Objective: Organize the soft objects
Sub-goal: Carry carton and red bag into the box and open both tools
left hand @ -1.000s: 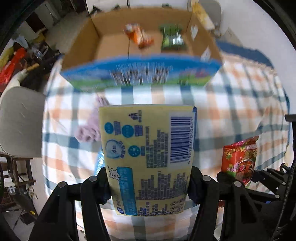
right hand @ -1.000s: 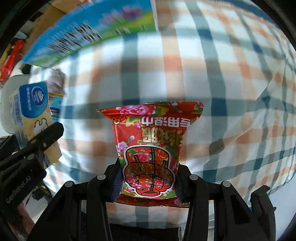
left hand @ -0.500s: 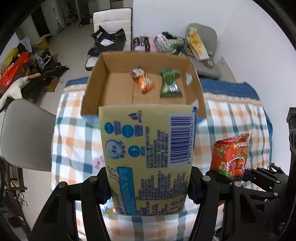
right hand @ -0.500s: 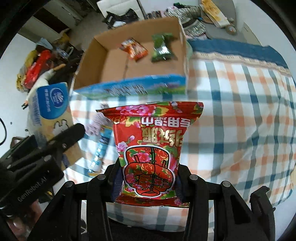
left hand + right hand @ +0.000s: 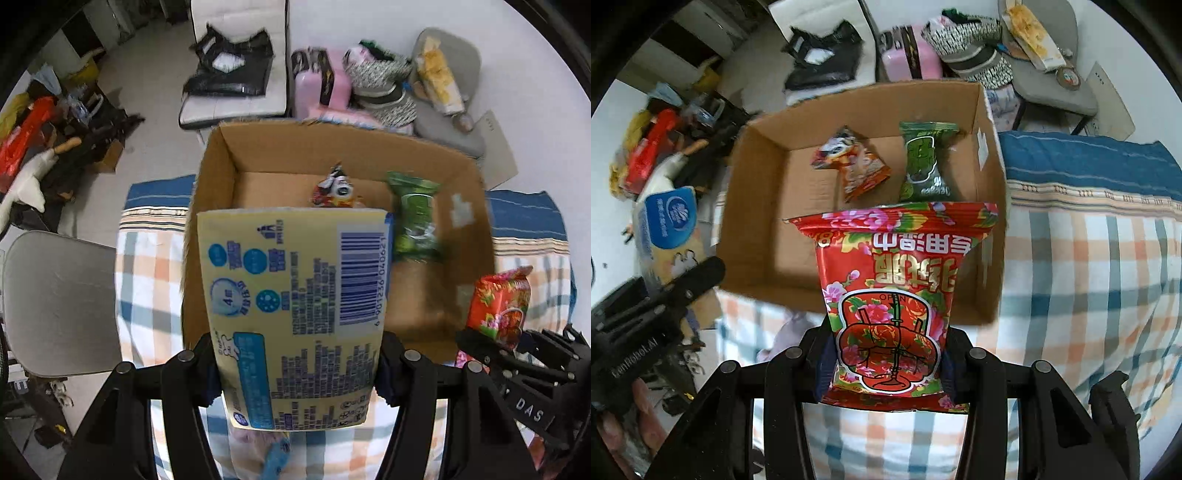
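Observation:
My left gripper point(image 5: 299, 369) is shut on a yellow tissue pack point(image 5: 295, 310) and holds it above the near left part of an open cardboard box point(image 5: 210, 177). My right gripper point(image 5: 886, 362) is shut on a red flowered snack bag point(image 5: 890, 295), held above the box's point(image 5: 750, 206) near edge. An orange snack bag point(image 5: 857, 170) and a green snack bag point(image 5: 923, 162) lie on the box floor. The red bag also shows in the left wrist view point(image 5: 498, 306), and the tissue pack in the right wrist view point(image 5: 665, 229).
The box stands on a checked tablecloth point(image 5: 1089, 266). A purple soft item point(image 5: 790, 332) and a blue packet point(image 5: 275, 458) lie on the cloth below the grippers. A grey chair point(image 5: 55, 302) stands at the left. Chairs and clutter point(image 5: 236, 74) sit on the floor beyond.
Both grippers have risen and moved forward with their packs, from low over the cloth to above the box. The box interior now lies below them.

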`<action>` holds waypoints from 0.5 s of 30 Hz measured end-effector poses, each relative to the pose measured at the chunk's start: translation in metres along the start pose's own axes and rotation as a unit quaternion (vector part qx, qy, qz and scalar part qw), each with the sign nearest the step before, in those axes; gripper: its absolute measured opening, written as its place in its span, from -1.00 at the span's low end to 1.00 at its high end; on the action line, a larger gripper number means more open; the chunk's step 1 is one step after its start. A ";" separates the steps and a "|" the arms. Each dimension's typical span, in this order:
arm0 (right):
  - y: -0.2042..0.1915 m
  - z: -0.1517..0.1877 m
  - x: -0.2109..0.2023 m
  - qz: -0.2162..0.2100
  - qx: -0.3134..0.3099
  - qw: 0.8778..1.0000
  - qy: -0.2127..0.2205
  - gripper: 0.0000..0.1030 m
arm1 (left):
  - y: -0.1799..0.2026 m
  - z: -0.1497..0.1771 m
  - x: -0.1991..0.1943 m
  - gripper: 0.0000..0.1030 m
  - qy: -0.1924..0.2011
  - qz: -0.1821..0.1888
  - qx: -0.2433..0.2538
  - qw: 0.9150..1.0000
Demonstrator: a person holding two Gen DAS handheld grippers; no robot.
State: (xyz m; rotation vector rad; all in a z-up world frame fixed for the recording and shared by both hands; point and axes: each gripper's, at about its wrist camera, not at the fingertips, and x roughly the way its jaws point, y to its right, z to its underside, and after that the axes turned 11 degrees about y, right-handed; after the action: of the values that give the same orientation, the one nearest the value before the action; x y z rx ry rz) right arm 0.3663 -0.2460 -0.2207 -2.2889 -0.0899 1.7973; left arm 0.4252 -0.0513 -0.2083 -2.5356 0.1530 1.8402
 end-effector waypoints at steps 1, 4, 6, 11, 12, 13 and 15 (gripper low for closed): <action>0.001 -0.007 0.010 0.005 0.006 1.000 -0.006 -0.07 | -0.003 -0.009 0.016 0.17 -0.011 -0.007 0.001 1.000; 0.005 -0.025 0.044 0.020 0.016 0.999 -0.030 -0.07 | -0.007 -0.026 0.048 0.17 -0.035 -0.013 0.005 0.999; 0.007 -0.033 0.065 0.030 0.018 0.998 -0.046 -0.07 | -0.008 -0.037 0.070 0.17 -0.057 -0.006 0.005 0.998; 0.014 -0.043 0.110 0.046 0.031 0.995 -0.077 -0.07 | -0.008 -0.060 0.115 0.17 -0.089 -0.010 0.010 0.996; 0.015 -0.044 0.115 0.049 0.033 0.995 -0.079 -0.07 | -0.008 -0.064 0.121 0.17 -0.092 -0.012 0.010 0.996; 0.015 -0.045 0.120 0.051 0.033 0.995 -0.081 -0.07 | -0.007 -0.068 0.124 0.17 -0.095 -0.013 0.010 0.995; 0.016 -0.048 0.130 0.055 0.033 0.994 -0.087 -0.07 | -0.004 -0.075 0.136 0.17 -0.104 -0.015 0.018 0.994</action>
State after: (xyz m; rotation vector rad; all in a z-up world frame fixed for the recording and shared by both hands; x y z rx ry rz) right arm 0.4433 -0.2436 -0.3375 -2.1260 0.0684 2.0213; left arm 0.5382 -0.0618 -0.3143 -2.2916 0.1439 2.0538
